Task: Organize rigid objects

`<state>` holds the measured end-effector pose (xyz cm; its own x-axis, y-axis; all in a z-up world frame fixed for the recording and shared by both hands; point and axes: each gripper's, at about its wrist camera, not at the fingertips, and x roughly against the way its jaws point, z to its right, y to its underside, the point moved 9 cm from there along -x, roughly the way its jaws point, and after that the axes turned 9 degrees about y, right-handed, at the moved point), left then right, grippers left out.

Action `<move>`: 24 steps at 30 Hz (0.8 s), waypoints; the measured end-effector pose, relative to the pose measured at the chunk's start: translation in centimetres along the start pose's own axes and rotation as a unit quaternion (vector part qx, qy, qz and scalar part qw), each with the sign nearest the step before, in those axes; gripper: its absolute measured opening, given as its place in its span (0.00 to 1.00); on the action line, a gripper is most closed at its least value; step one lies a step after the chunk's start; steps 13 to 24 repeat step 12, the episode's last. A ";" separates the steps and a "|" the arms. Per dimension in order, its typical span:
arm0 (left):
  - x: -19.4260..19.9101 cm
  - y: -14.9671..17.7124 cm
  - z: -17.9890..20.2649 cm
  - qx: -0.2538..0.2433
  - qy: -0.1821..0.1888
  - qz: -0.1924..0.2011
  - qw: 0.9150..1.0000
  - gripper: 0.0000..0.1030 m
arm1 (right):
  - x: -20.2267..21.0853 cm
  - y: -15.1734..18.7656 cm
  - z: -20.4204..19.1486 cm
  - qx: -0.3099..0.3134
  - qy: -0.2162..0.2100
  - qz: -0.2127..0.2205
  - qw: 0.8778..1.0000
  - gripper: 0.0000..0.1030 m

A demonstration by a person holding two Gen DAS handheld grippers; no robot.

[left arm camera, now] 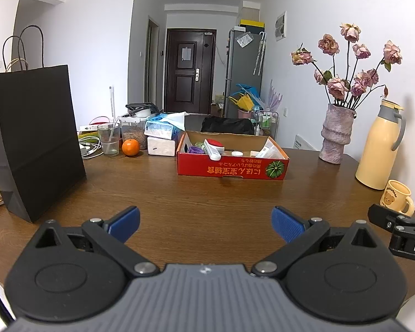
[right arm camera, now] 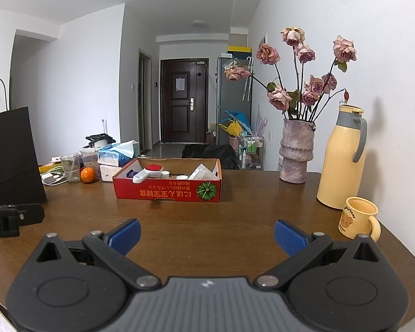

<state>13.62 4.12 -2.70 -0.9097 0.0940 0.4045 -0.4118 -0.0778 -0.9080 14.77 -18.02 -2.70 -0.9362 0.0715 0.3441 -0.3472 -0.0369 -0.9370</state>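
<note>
Both of my tongs hang empty over the near edge of the wooden table [left arm camera: 207,193], each with its blue pads spread wide: the left gripper [left arm camera: 206,222] and the right gripper [right arm camera: 207,233] hold nothing, and bare wood lies between the fingers of each. They sit side by side; the right one's black body shows at the right rim of my left view.

Just right of my right tongs stands a yellow bear mug [right arm camera: 358,217], close to the right pad, and behind it a tall yellow flask [right arm camera: 341,157]. Left of my left tongs a black paper bag [left arm camera: 38,141] stands upright.

Straight ahead of both tongs, well apart from them across open tabletop, lies the red cardboard box [left arm camera: 231,167]. It already holds several small rigid things: a white-handled tool with a red top [left arm camera: 214,146], a purple piece, white caps, a clear packet. I judge the sorting either largely done or at a pause, since nothing loose lies between me and the box.

Farther left, beyond the box, an orange [left arm camera: 130,147], a glass [left arm camera: 108,139] and tissue packs crowd the far edge; whether they belong to the job I cannot say.
</note>
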 end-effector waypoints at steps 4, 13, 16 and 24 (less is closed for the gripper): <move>-0.1 0.1 0.0 0.000 0.000 -0.002 1.000 1.00 | -0.1 0.3 0.0 0.000 0.000 -0.002 1.000 1.00; -0.1 0.3 -0.1 -0.001 0.002 -0.003 1.000 1.00 | -0.1 0.2 0.0 0.000 0.001 -0.003 1.000 1.00; -0.1 0.3 -0.1 -0.001 0.002 -0.003 1.000 1.00 | -0.1 0.2 0.0 0.000 0.001 -0.003 1.000 1.00; -0.1 0.3 -0.1 -0.001 0.002 -0.003 1.000 1.00 | -0.1 0.2 0.0 0.000 0.001 -0.003 1.000 1.00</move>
